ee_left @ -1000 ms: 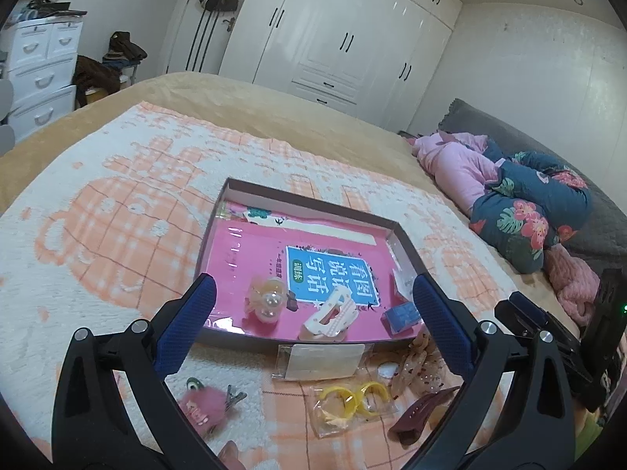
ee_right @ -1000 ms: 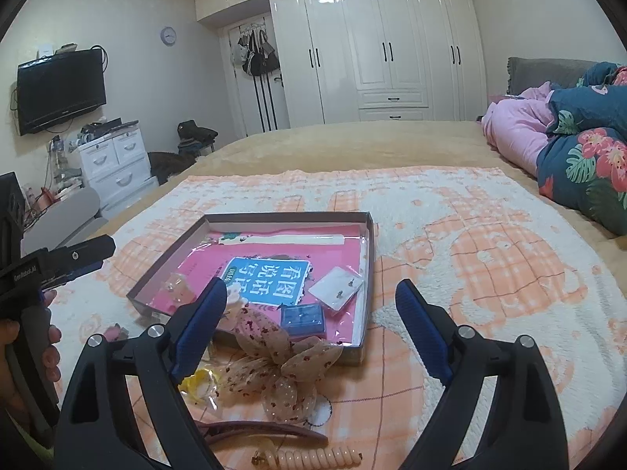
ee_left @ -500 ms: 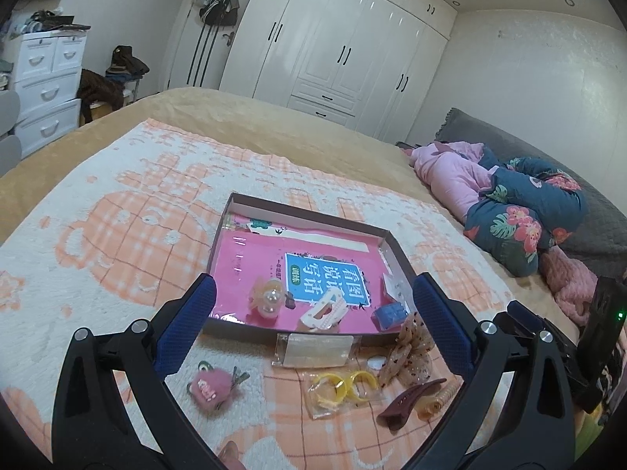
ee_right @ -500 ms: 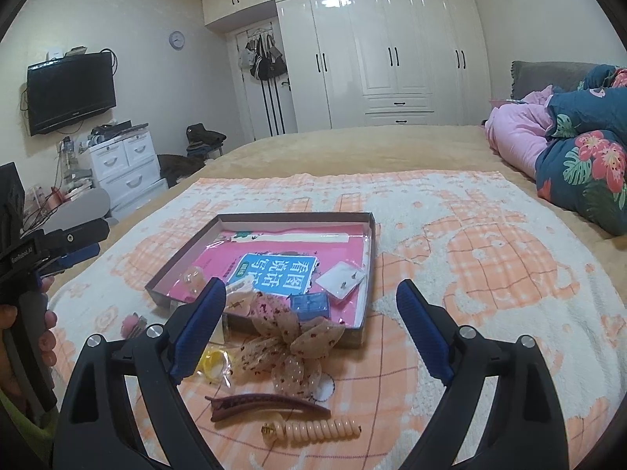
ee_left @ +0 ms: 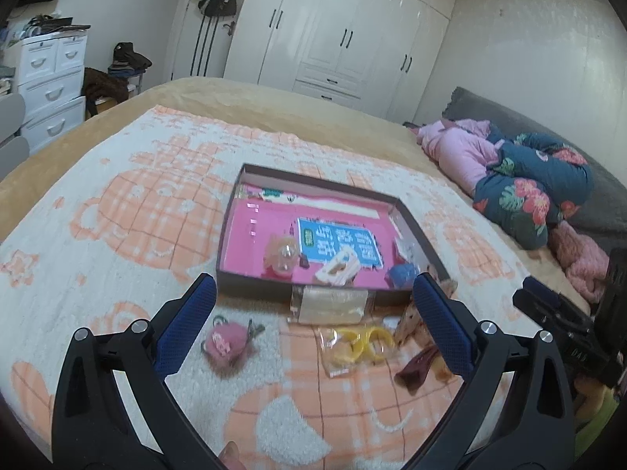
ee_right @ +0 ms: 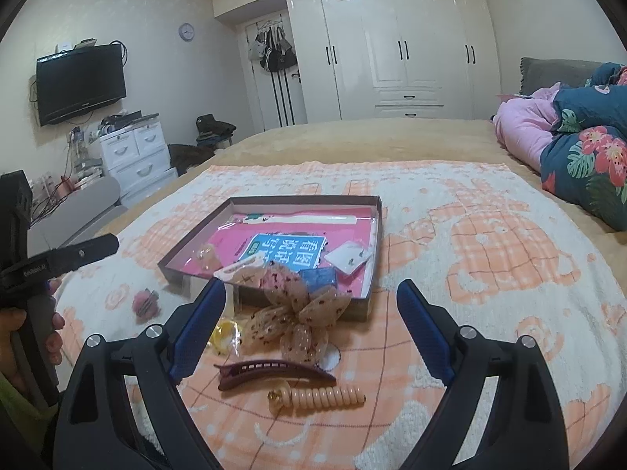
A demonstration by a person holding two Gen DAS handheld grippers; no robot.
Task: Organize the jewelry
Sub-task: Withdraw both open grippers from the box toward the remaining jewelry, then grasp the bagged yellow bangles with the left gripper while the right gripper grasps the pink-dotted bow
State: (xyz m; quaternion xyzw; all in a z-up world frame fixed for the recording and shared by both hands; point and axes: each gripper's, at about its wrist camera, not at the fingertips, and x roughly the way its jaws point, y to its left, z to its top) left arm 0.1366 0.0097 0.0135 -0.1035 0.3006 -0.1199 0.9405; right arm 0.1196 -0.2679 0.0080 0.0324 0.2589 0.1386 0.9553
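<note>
A shallow brown box (ee_left: 250, 281) (ee_right: 270, 296) with a pink lining lies on the blanket and holds a white hair claw (ee_left: 339, 270), a clear pink ornament (ee_left: 283, 254), a blue packet (ee_right: 318, 276) and an earring card (ee_right: 348, 259). In front of it lie a pink plush clip (ee_left: 227, 342), yellow rings in a bag (ee_left: 358, 342), a clear packet (ee_left: 331, 305), a spotted fabric bow (ee_right: 298, 313), a maroon hair clip (ee_right: 274, 372) and a peach coil hair tie (ee_right: 317, 397). My left gripper (ee_left: 313, 325) and right gripper (ee_right: 309, 329) are open and empty, held back above these loose items.
The bed carries a white and orange blanket (ee_left: 117, 211). A heap of pink and floral bedding (ee_left: 521, 180) lies at the right. White wardrobes (ee_right: 392, 47) stand behind, a white drawer unit (ee_right: 137, 152) and a wall television (ee_right: 80, 82) at the left.
Both grippers have drawn back and up from the box, so more of the blanket and the loose items in front show. Both stay open.
</note>
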